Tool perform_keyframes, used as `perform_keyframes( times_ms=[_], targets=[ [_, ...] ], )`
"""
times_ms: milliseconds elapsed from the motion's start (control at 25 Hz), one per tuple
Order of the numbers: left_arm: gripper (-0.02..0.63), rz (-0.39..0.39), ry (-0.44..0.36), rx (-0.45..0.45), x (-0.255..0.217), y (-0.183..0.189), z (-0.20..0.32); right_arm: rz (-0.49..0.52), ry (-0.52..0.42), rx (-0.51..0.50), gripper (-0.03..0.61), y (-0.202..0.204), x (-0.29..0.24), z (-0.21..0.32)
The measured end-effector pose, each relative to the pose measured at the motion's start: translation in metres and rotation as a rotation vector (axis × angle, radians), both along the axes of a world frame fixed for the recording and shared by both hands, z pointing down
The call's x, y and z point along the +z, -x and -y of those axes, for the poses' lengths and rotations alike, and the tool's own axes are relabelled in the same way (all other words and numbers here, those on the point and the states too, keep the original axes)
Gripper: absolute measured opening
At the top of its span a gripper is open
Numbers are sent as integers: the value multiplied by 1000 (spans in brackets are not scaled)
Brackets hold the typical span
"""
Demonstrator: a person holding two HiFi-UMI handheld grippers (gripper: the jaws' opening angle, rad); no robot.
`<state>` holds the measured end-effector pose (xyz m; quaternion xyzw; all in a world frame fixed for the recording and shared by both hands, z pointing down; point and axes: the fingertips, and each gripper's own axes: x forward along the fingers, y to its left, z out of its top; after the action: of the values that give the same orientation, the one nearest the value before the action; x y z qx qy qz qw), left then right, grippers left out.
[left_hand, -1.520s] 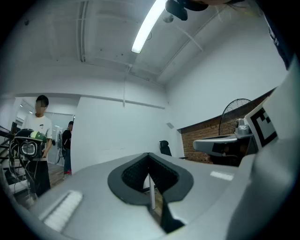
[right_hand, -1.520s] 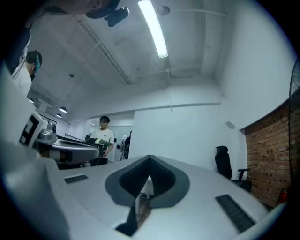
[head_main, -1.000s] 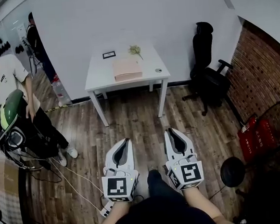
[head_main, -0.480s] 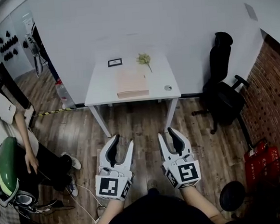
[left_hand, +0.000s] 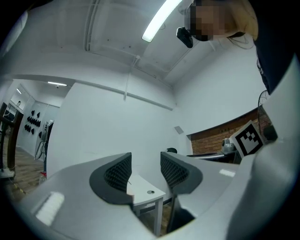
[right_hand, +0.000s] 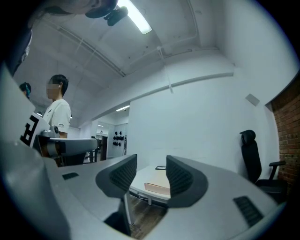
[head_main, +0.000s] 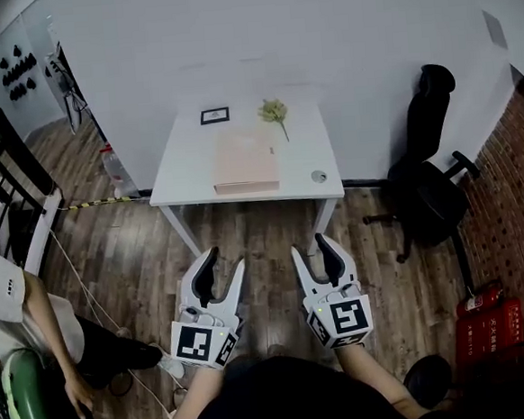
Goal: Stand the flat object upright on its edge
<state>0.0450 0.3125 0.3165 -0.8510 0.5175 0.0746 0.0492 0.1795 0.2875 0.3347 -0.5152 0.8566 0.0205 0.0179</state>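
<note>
A flat pinkish-beige book (head_main: 245,160) lies on its broad face in the middle of the white table (head_main: 179,170). I stand on the wooden floor a step short of the table. My left gripper (head_main: 226,259) and right gripper (head_main: 307,246) are held side by side at waist height, well short of the table. Both sets of jaws are opening and hold nothing. The right gripper (right_hand: 151,172) view frames the book (right_hand: 158,188) between its fingers, far off. In the left gripper (left_hand: 145,169) view only the table corner (left_hand: 143,191) shows.
Also on the table are a small black frame (head_main: 215,116), a green sprig (head_main: 274,113) and a small round disc (head_main: 319,176). A black office chair (head_main: 431,177) stands to the right, with red extinguishers (head_main: 487,317) near the brick wall. A person (head_main: 12,301) stands at the left.
Both grippers went from shut to open. I have come closer to the table, and the person at the left has slid toward the frame's lower corner.
</note>
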Motion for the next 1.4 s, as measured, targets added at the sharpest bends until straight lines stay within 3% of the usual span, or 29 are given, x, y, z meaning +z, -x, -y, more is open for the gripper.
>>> perform_keyframes(
  times_ms=[440,640,760,1120,1240,1400],
  targets=[
    [181,11,-20,24,3,1,54,23,37,8,173,-6,14,54],
    [181,35,-130,23,-2,17,84,-2,21,13,173,2,21,87],
    [181,35,-145,25,2,30,113,-12,28,26,173,6,28,118],
    [147,48,-130,22,17,64,257,-1,56,32,181,33,44,265],
    [155,49,-72,2,34,81,324,-9,82,34,190,41,57,321],
    [173,112,27,13,73,95,405,-29,139,54,206,45,82,386]
  ],
)
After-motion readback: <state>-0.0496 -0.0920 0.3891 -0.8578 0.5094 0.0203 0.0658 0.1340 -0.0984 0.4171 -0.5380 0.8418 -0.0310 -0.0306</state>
